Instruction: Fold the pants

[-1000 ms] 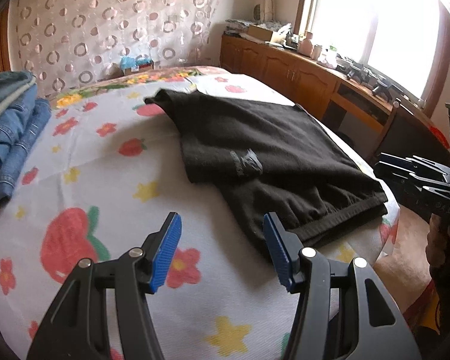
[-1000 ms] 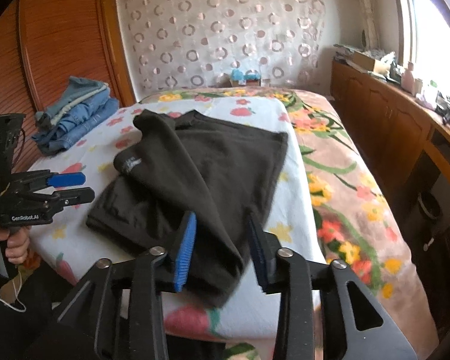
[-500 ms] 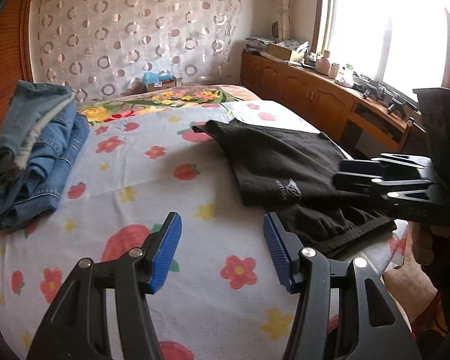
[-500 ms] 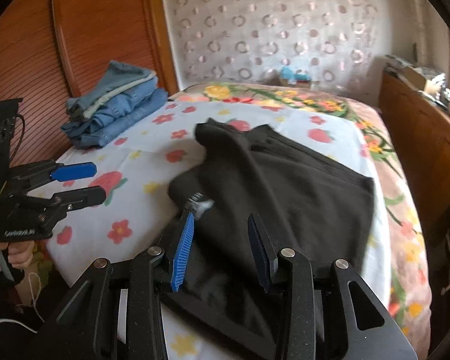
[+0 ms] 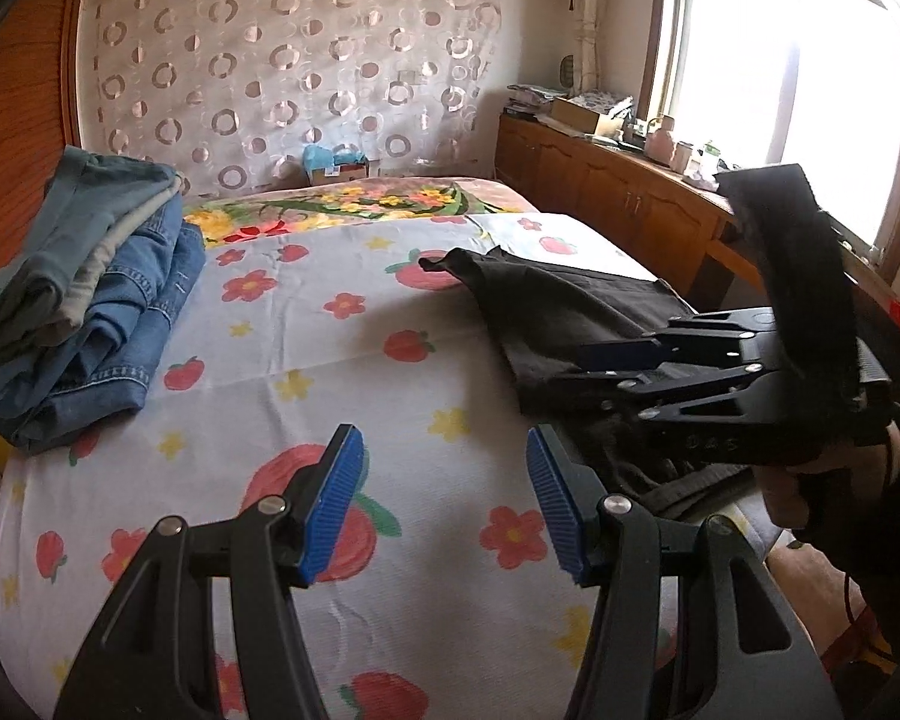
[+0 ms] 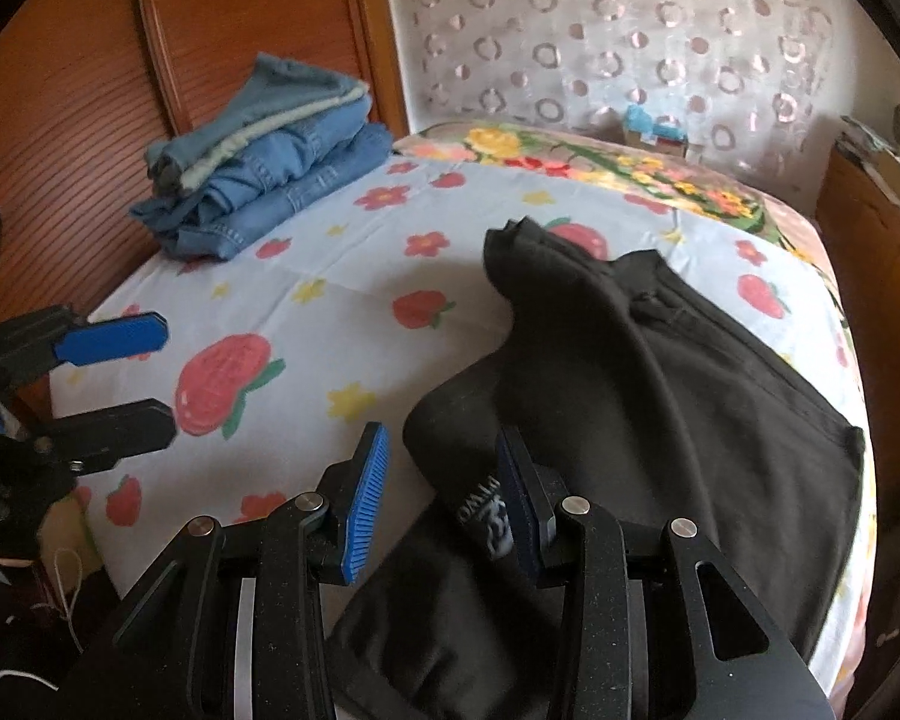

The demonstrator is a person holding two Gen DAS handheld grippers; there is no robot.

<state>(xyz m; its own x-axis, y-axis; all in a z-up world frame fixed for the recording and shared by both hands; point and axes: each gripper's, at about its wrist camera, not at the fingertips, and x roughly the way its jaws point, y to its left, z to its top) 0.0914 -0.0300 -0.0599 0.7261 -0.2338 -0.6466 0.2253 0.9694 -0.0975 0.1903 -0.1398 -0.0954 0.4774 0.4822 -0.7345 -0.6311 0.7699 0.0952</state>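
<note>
Flowered bedsheet point(image 6: 354, 276) bears black pants point(image 6: 660, 396), folded jeans point(image 6: 270, 162); both grippers' fingers point(image 5: 330, 498) parted, empty.

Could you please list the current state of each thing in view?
Black fabric pants: partly folded, flat on the bed.
Stack of blue denim jeans: folded, piled.
Left gripper: open, empty, over the floral bedsheet.
Right gripper: open, empty, over the pants' edge.

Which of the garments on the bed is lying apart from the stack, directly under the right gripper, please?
The black pants, spread alone over the bed's right side below the right gripper. The other garments are blue jeans, stacked at the far left by the wooden wall.
</note>
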